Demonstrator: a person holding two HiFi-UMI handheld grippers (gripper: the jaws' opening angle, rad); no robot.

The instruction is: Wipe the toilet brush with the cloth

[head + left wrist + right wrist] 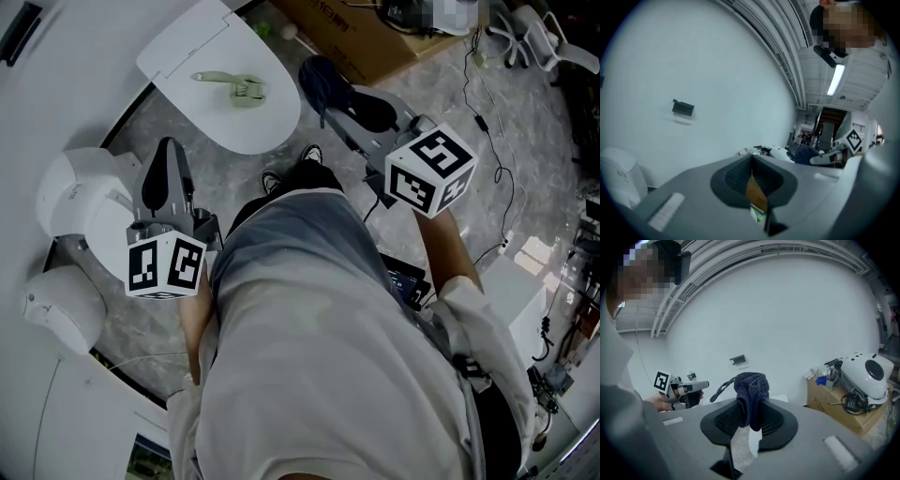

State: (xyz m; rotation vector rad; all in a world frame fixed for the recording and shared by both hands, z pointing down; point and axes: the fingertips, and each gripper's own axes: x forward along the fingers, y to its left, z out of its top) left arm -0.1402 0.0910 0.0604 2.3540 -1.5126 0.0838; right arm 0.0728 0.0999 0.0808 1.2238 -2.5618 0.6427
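Note:
A pale green toilet brush (232, 85) lies on the white toilet lid (197, 47) at the top of the head view, and neither gripper touches it. My right gripper (349, 97) is to its right, shut on a dark blue cloth (319, 80). In the right gripper view that cloth (751, 386) bunches above the jaws of the right gripper (749, 414). My left gripper (167, 152) is held below and left of the lid, jaws together with nothing held. In the left gripper view the left gripper (751, 161) faces a blank white wall.
A rounded white toilet body (80, 192) sits left of my left gripper. A cardboard box (366, 33) stands beyond the lid, with a white helmet-like device (869, 373) on it. Cables (492, 141) trail over the marble floor at right. The person's shoes (300, 164) are near the lid.

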